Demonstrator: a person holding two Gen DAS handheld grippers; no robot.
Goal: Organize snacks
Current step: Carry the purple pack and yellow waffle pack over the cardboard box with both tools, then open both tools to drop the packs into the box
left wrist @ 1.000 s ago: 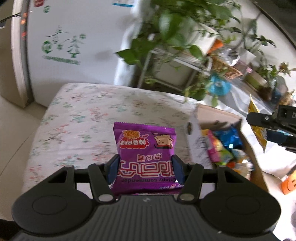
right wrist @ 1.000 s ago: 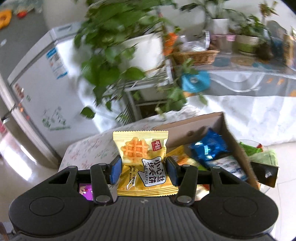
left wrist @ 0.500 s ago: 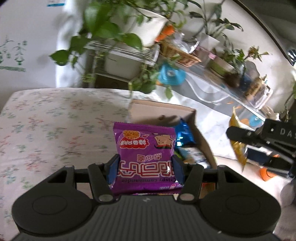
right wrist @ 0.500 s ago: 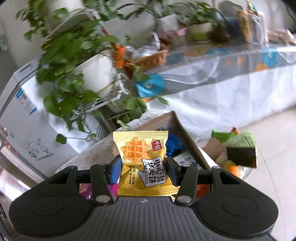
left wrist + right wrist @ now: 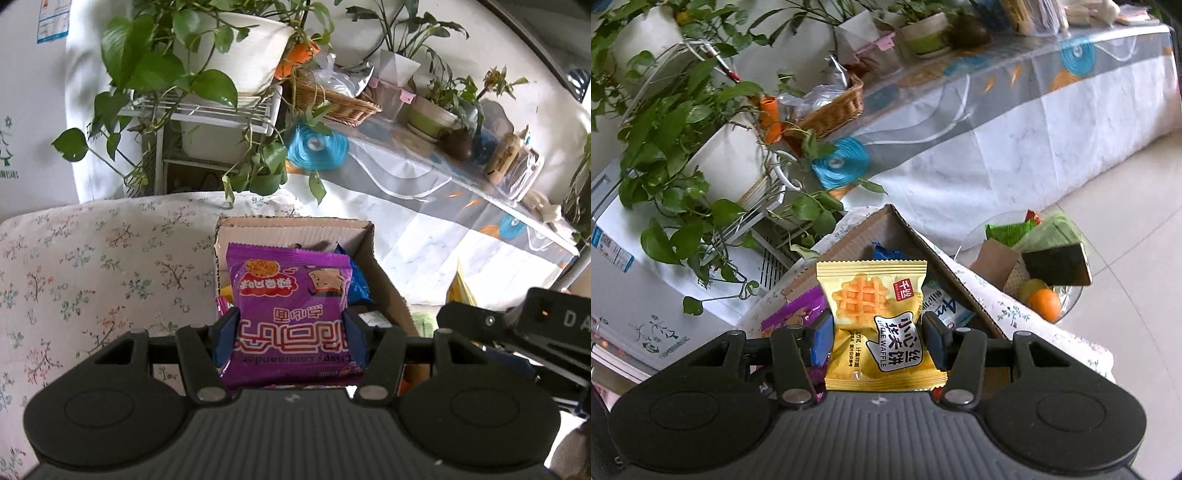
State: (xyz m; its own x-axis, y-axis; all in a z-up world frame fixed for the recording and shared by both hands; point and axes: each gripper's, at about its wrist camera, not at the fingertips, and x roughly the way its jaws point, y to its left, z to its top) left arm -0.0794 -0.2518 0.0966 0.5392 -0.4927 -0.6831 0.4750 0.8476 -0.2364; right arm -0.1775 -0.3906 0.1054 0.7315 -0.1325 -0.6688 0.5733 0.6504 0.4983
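My left gripper (image 5: 290, 338) is shut on a purple snack packet (image 5: 290, 295) and holds it above the open cardboard box (image 5: 295, 226). The box holds several snacks, among them a blue packet (image 5: 359, 282). My right gripper (image 5: 877, 341) is shut on a yellow waffle packet (image 5: 877, 314) and holds it over the same box (image 5: 925, 240). The right gripper also shows at the right edge of the left wrist view (image 5: 517, 328). The purple packet shows at the left in the right wrist view (image 5: 792, 312).
The box stands on a table with a floral cloth (image 5: 92, 258). Potted plants on a white rack (image 5: 207, 107) stand behind it. A long covered table (image 5: 1015, 122) runs at the back. A glass bowl with fruit and packets (image 5: 1038, 269) sits to the right on the floor side.
Both grippers have swung to the right and moved over the box, each still holding its packet. The box now lies directly under the purple packet.
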